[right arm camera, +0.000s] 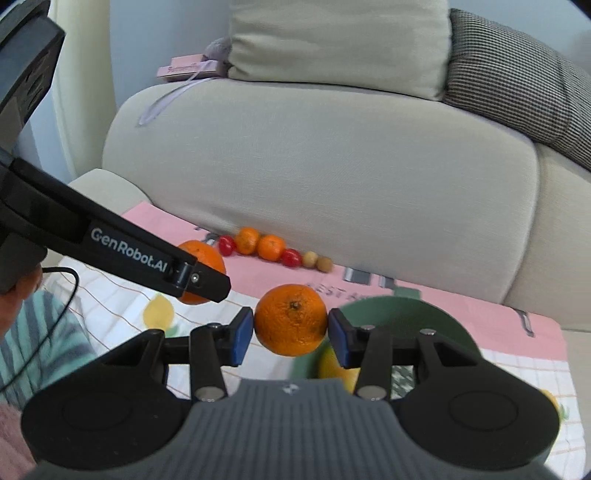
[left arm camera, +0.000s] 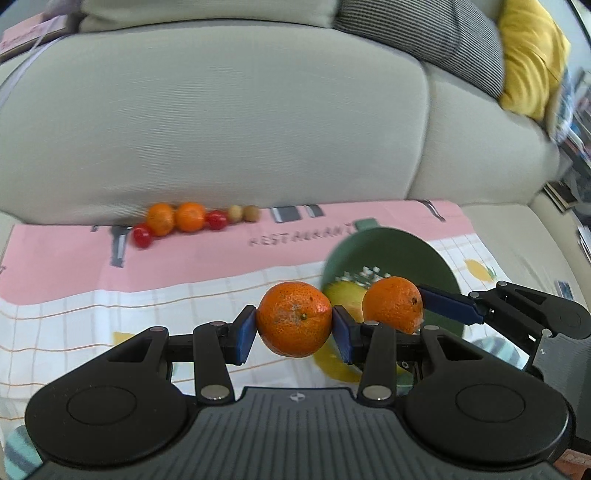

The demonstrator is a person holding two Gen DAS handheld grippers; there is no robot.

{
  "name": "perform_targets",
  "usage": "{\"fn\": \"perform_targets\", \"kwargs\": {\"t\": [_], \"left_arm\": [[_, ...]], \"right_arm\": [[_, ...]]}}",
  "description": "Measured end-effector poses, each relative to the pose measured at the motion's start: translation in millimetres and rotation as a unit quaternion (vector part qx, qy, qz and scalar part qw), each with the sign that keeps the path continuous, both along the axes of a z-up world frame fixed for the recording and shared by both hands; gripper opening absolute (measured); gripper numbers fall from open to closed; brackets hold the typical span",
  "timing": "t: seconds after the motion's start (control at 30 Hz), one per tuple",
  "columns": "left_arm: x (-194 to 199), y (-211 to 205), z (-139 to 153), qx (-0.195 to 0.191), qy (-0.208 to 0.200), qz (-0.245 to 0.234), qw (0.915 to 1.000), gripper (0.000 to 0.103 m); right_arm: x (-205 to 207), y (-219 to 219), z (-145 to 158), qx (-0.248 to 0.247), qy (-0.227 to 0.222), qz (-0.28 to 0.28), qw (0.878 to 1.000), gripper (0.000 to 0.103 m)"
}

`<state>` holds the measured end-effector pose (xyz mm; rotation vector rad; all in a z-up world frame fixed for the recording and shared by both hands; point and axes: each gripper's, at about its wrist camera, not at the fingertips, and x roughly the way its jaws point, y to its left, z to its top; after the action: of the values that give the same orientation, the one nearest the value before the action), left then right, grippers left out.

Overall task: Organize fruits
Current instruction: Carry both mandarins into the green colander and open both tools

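Note:
My left gripper (left arm camera: pixel 294 325) is shut on a mandarin (left arm camera: pixel 294 319), held above the cloth. To its right, the right gripper (left arm camera: pixel 410 306) carries a second mandarin (left arm camera: pixel 393 304) over the green bowl (left arm camera: pixel 391 254). In the right wrist view my right gripper (right arm camera: pixel 291 328) is shut on that mandarin (right arm camera: pixel 291 319); the left gripper's arm (right arm camera: pixel 129 251) crosses at left with its mandarin (right arm camera: pixel 201 258) partly hidden. A row of fruit lies by the sofa base: two mandarins (left arm camera: pixel 175 218), red tomatoes (left arm camera: pixel 216 220) and small brown fruits (left arm camera: pixel 243 213). A yellow fruit (left arm camera: pixel 343 295) sits in the bowl.
A pink and checked cloth (left arm camera: pixel 184 266) covers the seat in front of a beige sofa back (left arm camera: pixel 221 122). Cushions, grey striped (left arm camera: pixel 424 33) and yellow (left arm camera: pixel 532 59), lie on top. A person's striped sleeve (right arm camera: pixel 33 332) shows at lower left.

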<state>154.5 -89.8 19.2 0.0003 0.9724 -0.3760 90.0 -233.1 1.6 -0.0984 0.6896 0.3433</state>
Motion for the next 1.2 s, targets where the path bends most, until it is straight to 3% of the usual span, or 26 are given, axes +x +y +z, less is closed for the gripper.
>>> {"fn": "perform_targets", "kwargs": {"t": [0.3, 0.53, 1.2], "left_arm": [[-3, -57, -9, 0.025, 0.006, -0.062, 0.9978, 0.049], [7, -92, -25, 0.022, 0.034, -0.096, 0.9946, 0.049], [56, -130, -78, 0.061, 0.099, -0.105, 0.9877, 0.049]], "right_arm": [[-7, -49, -21, -0.005, 0.03, -0.054, 0.998, 0.042], [3, -68, -37, -0.033, 0.046, -0.067, 0.996, 0.042], [41, -69, -81, -0.114, 0.072, -0.043, 0.99, 0.041]]}}
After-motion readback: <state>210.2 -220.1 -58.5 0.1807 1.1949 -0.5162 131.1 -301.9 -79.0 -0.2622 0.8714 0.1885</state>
